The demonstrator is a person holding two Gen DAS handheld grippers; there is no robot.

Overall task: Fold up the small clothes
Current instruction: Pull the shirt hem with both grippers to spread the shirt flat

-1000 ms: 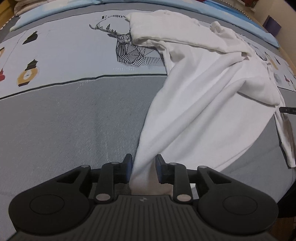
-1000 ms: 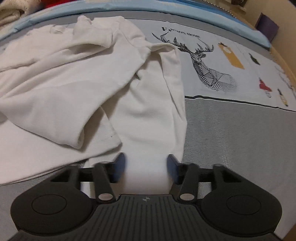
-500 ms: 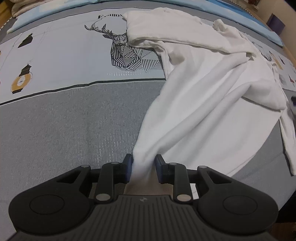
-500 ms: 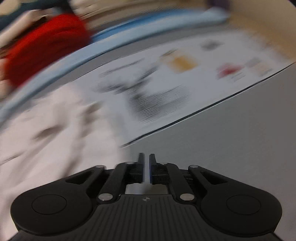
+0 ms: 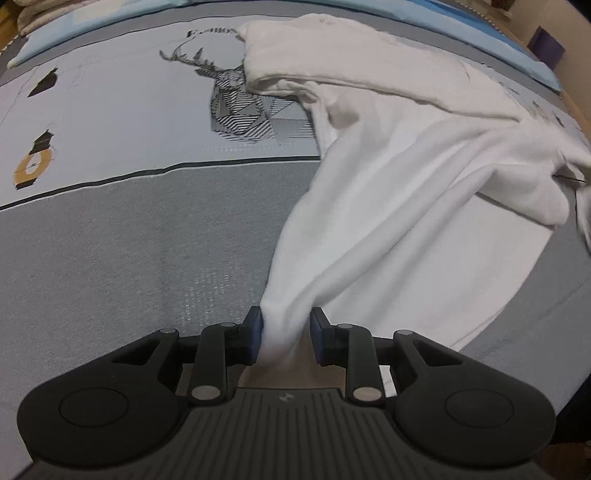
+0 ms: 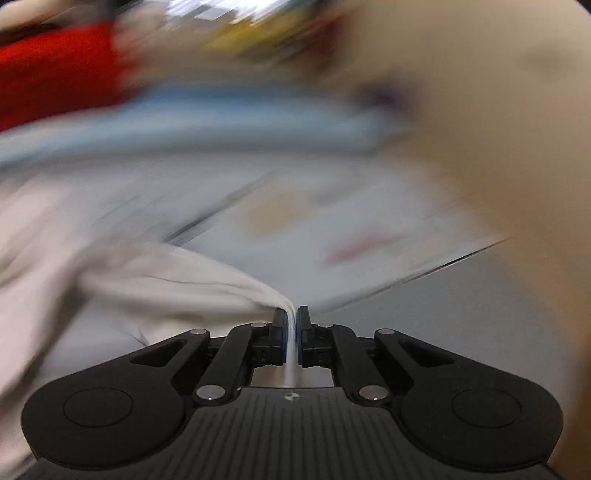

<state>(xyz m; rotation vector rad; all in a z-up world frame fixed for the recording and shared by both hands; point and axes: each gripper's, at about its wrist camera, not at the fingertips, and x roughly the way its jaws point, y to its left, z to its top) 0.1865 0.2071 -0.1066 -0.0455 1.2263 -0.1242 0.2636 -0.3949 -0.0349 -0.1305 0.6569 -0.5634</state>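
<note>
A white garment point(image 5: 388, 221) lies rumpled across the right half of a grey bedspread point(image 5: 129, 240). My left gripper point(image 5: 286, 325) points steeply down and is shut on a gathered corner of it; the cloth runs taut up and away from the pads. In the blurred right wrist view, a thin fold of the same white garment point(image 6: 166, 288) passes between the pads of my right gripper point(image 6: 291, 325). Its jaws are closing and stand almost together on the fold, with the cloth stretched off to the left.
The bedspread's far part is pale with a deer print point(image 5: 236, 103) and small figures. A blue band point(image 5: 480, 33) runs along the far edge. Something red point(image 6: 55, 66) shows blurred at the right wrist view's upper left. Bare grey bedspread lies left of the garment.
The right gripper's jaws went from wide around the cloth to nearly together on a thin fold, and its view swung fast up and rightward. The left gripper kept its hold; the cloth drew tauter.
</note>
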